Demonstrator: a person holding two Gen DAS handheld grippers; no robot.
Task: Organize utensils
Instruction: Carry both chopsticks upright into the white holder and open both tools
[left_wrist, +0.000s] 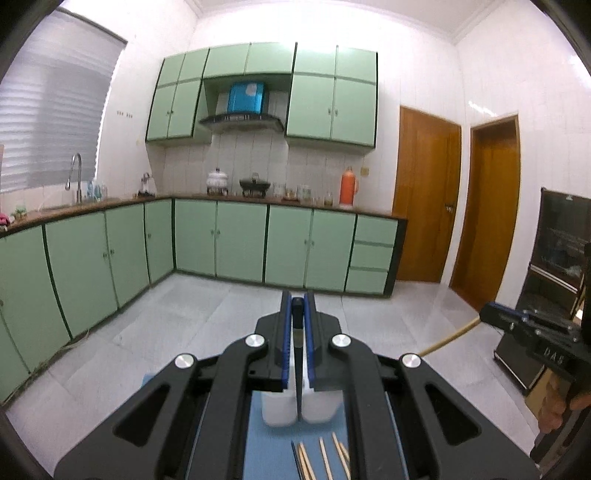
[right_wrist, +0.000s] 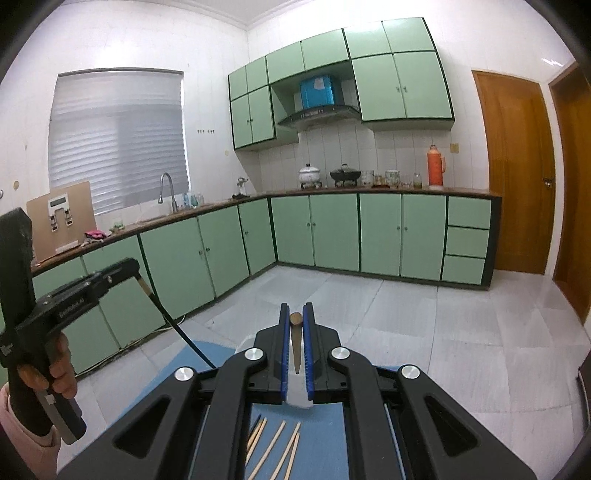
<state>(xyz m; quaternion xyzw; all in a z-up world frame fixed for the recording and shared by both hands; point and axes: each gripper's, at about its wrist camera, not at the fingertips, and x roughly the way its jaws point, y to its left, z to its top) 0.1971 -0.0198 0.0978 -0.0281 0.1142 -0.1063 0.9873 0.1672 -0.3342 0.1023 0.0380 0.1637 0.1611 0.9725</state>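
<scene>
loose wooden chopsticks (left_wrist: 325, 459) | left gripper (left_wrist: 297, 332) clamps black chopstick (left_wrist: 297, 369) | right gripper (right_wrist: 296, 343) clamps wooden chopstick (right_wrist: 296, 354)

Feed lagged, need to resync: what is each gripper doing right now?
Left gripper: closed on a black chopstick, above the white holder.
Right gripper: closed on a wooden chopstick.

**Bright, Even Light; Heavy Fisheye Bending**

Both views are evenly and brightly lit. The white walls (left_wrist: 424, 74) are washed out toward pink, and daylight is diffused through the window blind (right_wrist: 118, 144). Glare is seen on the floor tiles (right_wrist: 461, 332). Straight cabinet edges (left_wrist: 92, 273) are bowed, corners are vignetted black, and nearby parts are slightly blurred.
</scene>
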